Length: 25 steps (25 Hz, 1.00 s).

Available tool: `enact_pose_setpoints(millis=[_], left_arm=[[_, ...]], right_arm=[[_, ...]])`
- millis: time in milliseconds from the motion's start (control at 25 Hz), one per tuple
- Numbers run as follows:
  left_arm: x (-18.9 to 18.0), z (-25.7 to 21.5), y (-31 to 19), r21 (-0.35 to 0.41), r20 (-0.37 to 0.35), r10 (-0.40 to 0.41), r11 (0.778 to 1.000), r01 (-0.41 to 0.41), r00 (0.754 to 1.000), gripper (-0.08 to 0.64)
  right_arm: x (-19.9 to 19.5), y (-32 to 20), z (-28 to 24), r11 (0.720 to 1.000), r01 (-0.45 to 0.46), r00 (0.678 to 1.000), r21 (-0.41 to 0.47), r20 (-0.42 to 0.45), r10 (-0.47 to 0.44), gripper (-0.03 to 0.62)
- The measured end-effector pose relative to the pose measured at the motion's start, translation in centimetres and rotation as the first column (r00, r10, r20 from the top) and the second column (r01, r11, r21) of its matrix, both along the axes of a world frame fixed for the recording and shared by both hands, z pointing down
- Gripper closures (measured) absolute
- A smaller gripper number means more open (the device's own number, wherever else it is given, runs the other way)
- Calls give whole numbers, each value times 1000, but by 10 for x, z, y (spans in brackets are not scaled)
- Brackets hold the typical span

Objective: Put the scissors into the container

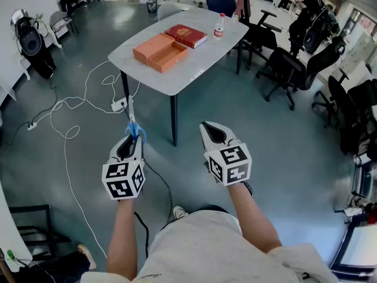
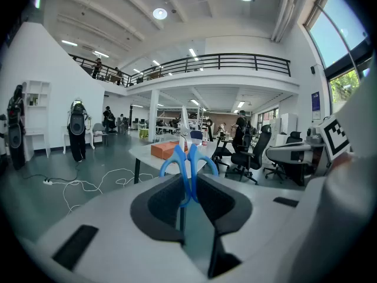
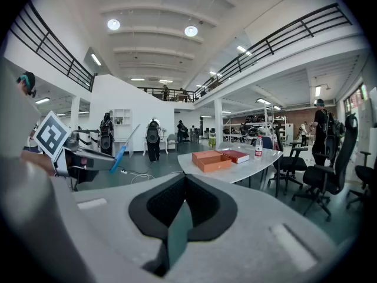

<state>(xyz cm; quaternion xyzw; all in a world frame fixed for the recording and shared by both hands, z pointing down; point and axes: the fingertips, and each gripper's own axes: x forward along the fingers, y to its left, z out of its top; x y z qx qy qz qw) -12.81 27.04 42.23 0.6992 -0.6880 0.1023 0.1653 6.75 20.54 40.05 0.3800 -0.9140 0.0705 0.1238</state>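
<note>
- The scissors (image 1: 134, 127) are clamped in my left gripper (image 1: 131, 143), not yet at the table (image 1: 197, 63).
- Grip point: the blue handle loops. In the left gripper view the loops of the scissors (image 2: 187, 163) stand just beyond the jaw tips and the pale blades run on past them.
- Long axis: in line with the left gripper (image 2: 187, 188), blades leading, pointed forward and away from me toward the table.
- The container (image 1: 168, 55) is an open orange box on the tabletop, near the table's front left edge, with a matching orange half touching it on the far side.
- Bearing: the container lies ahead of the scissors, a little to the right of the blade line, and well apart from them. The left gripper is the nearer of the two to it.
- Other items on the table: a red book (image 1: 186, 35) just behind the container and a bottle (image 1: 219, 26) beyond that.
- Left gripper state: jaws pressed onto the scissor handles.
- Right gripper (image 1: 213, 133) state: jaws pressed together with nothing between them, as the right gripper view confirms (image 3: 184, 208); it hangs level with the left gripper, in the air.
- Judgement: the coming move is a forward carry, blades first.
</note>
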Motion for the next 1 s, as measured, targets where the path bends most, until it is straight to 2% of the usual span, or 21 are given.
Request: enact_pose_setpoints(millis=[640, 1000], left_arm=[[0, 3, -42, -8, 10, 59, 998, -59, 998, 486], [-4, 6, -106, -17, 21, 47, 999, -47, 999, 486]], right_arm=[[-14, -28, 5, 1000, 10, 999, -16, 51, -9, 588], [-20, -96, 13, 999, 21, 997, -24, 68, -20, 588]])
